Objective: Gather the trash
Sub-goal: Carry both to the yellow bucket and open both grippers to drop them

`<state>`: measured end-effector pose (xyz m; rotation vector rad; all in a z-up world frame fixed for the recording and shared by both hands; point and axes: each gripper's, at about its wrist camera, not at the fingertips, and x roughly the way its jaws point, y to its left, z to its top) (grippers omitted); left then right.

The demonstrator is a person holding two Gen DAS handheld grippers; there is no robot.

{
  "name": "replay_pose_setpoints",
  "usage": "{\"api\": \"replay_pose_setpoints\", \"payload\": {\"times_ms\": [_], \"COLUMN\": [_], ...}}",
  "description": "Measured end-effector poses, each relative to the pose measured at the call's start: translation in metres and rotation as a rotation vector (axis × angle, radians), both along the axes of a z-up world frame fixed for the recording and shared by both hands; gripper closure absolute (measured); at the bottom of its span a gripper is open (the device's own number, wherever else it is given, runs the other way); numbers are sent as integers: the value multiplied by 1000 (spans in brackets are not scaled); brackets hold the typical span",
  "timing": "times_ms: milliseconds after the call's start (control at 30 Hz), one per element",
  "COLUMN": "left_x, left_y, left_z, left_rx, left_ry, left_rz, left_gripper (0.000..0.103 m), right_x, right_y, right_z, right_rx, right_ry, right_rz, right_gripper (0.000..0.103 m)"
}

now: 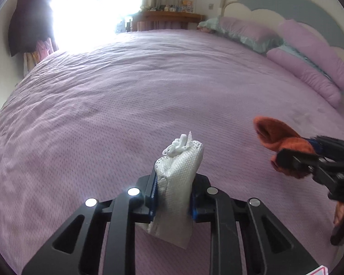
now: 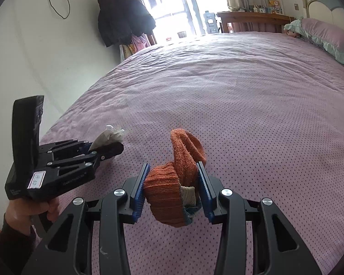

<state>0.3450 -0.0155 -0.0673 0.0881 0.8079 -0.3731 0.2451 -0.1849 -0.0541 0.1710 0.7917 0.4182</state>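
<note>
My left gripper (image 1: 173,197) is shut on a white woven pouch (image 1: 178,178) with a curled white cord at its top, held above the purple bed. The pouch also shows in the right wrist view (image 2: 109,138), clamped in the left gripper (image 2: 107,147) at the left. My right gripper (image 2: 173,190) is shut on a rolled orange knitted sock (image 2: 172,188) with a beige and blue part tucked inside. In the left wrist view the orange sock (image 1: 279,137) and the right gripper (image 1: 286,160) sit at the right, above the bedspread.
The purple dotted bedspread (image 1: 137,96) fills both views. Purple and teal pillows (image 1: 305,55) lie along the scalloped headboard (image 1: 286,2) at the right. A wooden desk (image 2: 252,19) stands past the bed by the bright window. A dark coat (image 2: 122,16) hangs on the left wall.
</note>
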Motion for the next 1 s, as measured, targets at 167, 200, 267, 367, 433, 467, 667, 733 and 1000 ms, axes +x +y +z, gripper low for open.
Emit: {"api": "replay_pose_setpoints", "payload": {"times_ms": [167, 200, 267, 367, 433, 467, 667, 733, 1000], "left_x": [-49, -56, -75, -103, -121, -130, -193, -214, -292], "left_y": [-9, -12, -18, -28, -35, -39, -72, -86, -162], "left_z": [17, 19, 25, 31, 34, 35, 37, 34, 7], "left_rx": [-56, -63, -74, -88, -91, -98, -125, -139, -164], "left_ry": [-28, -28, -24, -28, -31, -30, -40, -31, 50], "left_rz": [-42, -51, -81, -115, -130, -142, -236, -273, -476], "left_gripper": [81, 81, 81, 81, 81, 81, 81, 81, 81], "right_x": [-30, -39, -55, -88, -114, -126, -212, -241, -344], "right_y": [-3, -4, -6, -13, -19, -25, -68, -85, -145], "right_z": [7, 9, 12, 19, 23, 25, 28, 24, 1], "right_rx": [10, 14, 16, 28, 38, 41, 57, 47, 34], "right_ry": [-5, -7, -14, -35, -52, -59, -81, -72, -33], "right_rz": [24, 32, 41, 41, 37, 31, -32, -66, -229], "right_gripper": [63, 63, 63, 63, 63, 63, 63, 63, 63]}}
